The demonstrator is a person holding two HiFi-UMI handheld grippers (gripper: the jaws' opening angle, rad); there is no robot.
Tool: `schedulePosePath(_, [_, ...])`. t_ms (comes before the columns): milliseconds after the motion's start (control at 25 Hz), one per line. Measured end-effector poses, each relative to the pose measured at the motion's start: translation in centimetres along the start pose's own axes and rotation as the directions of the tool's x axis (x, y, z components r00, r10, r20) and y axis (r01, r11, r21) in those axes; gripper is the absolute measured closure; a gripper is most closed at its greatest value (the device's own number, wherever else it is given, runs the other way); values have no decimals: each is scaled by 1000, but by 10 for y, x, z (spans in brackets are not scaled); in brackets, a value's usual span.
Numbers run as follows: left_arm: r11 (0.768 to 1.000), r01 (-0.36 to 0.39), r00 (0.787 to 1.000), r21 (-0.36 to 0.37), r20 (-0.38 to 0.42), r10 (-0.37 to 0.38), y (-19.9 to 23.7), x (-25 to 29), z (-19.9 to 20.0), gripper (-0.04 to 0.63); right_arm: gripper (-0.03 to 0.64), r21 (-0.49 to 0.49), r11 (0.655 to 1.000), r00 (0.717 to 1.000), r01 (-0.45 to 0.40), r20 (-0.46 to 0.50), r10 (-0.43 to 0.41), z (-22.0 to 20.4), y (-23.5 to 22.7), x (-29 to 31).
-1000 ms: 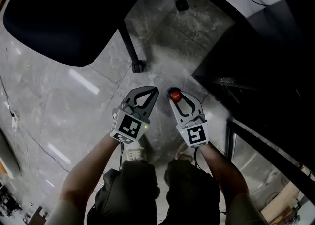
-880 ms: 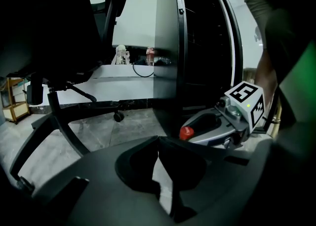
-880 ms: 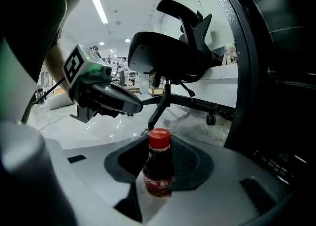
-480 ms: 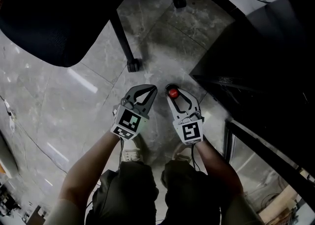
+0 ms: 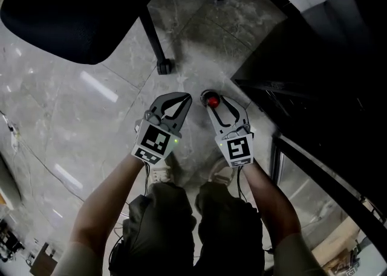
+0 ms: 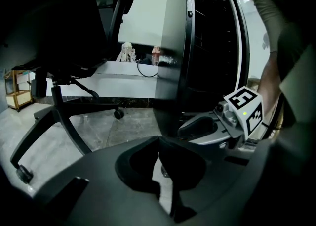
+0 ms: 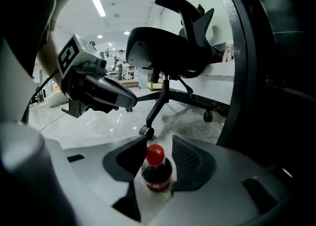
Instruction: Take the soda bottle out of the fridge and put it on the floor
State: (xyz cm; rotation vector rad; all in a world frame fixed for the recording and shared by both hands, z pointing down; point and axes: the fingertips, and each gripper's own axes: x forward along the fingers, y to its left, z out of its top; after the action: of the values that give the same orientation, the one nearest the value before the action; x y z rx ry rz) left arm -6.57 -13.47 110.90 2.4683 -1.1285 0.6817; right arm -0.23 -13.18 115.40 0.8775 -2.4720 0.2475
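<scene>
Red cap up, the soda bottle (image 7: 157, 173) stood upright on the grey stone floor (image 5: 91, 124), between the two jaws of your right gripper (image 5: 216, 98). So it was already out of the dark cabinet (image 5: 326, 57) at your right side, which I take for the fridge, and it was placed just in front of your feet.

The jaws of this gripper had just been opening. In the right gripper view they were spread. The pad on the right of that view was clearly apart from the bottle. The other pad was very near the cap, and I could not tell if it touched. Nothing pressed on the bottle, so I judged the step in hand to be the release.

To do it well, you should open a little more, until both pads were free of the cap. Then draw the gripper back along its own line, or lift it straight up, without any turn of the wrist. A tall narrow bottle will tip easily if a pad catches the cap sideways.

Your left gripper (image 5: 181, 96) was pressed together with nothing in it, just beside the right one. Keep it there. The office chair (image 5: 66, 15) stood well apart.
</scene>
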Motion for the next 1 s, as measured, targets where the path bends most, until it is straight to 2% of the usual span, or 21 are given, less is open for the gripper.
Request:
schedulePosePath(160, [1000,15,1000,11,-22,-15,-6,-21,20,589,534,18,1000,1000,7,-21,-6,24,-7,-19])
schedulePosePath(280, [1000,-7,1000,-27,-13,6,-3,-39,44,589,560,29,999,1000,14,-26,-13,52,-9,-34])
schedulePosePath(520, [1000,-13,1000,-14,-16,13,-8,-79,94,589,575,-61,998,1000,-31,-3,31,121,8,-71])
schedulePosePath(760, [996,-86,996,-32,6,87,-2,-124,149,589,606,-26,999,999,-30,15,30,187,12,-115])
schedulePosePath(1000, [996,-81,997,-49,15,82,-15,-169,206,589,609,40,999,999,1,48,-3,255,5,-168])
